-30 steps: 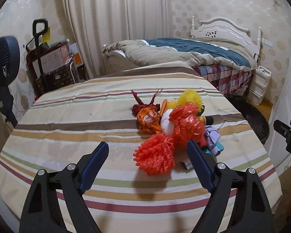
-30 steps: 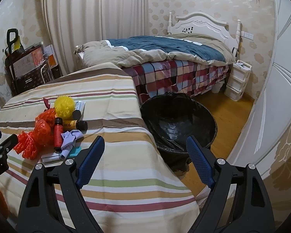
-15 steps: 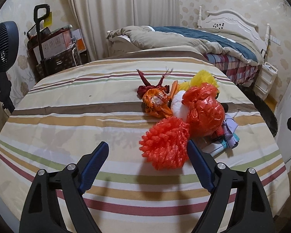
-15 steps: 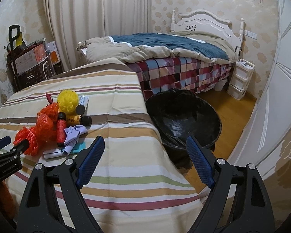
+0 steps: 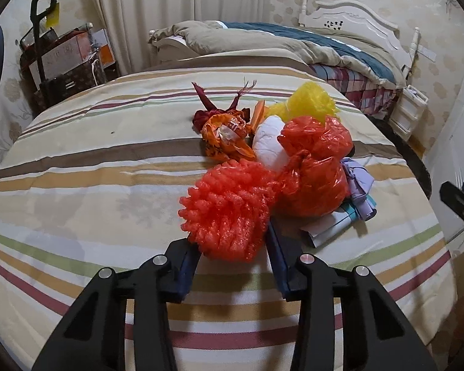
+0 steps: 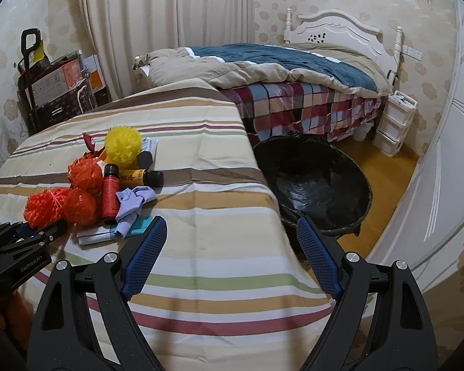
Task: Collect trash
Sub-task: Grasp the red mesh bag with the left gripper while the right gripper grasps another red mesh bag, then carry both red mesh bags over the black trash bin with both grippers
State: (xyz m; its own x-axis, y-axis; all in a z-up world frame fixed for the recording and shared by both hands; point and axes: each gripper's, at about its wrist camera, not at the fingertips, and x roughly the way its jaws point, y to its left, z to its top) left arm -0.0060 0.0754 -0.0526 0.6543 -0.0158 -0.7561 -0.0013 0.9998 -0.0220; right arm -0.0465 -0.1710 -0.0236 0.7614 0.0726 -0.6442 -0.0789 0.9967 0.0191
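A heap of trash lies on the striped table (image 5: 77, 185). Nearest me is a red foam net (image 5: 229, 210); behind it are a red plastic bag (image 5: 315, 167), a white wad (image 5: 269, 142), an orange wrapper (image 5: 225, 136) and a yellow foam net (image 5: 306, 102). My left gripper (image 5: 232, 247) has its jaws closed in against both sides of the red foam net, which also shows in the right wrist view (image 6: 43, 207). My right gripper (image 6: 229, 247) is open and empty over the table's right edge, next to the black bin (image 6: 315, 182).
A red bottle (image 6: 109, 191), a yellow bottle (image 6: 139, 177), a lilac cloth (image 6: 133, 201) and a teal-and-white carton (image 6: 114, 232) lie in the heap. A bed (image 6: 294, 86) stands behind the table. A fan and a cart of boxes (image 5: 62, 61) are at the left.
My left gripper moved forward onto the red foam net and its jaws closed from wide open onto the net's sides. My right gripper shifted slightly and stayed open.
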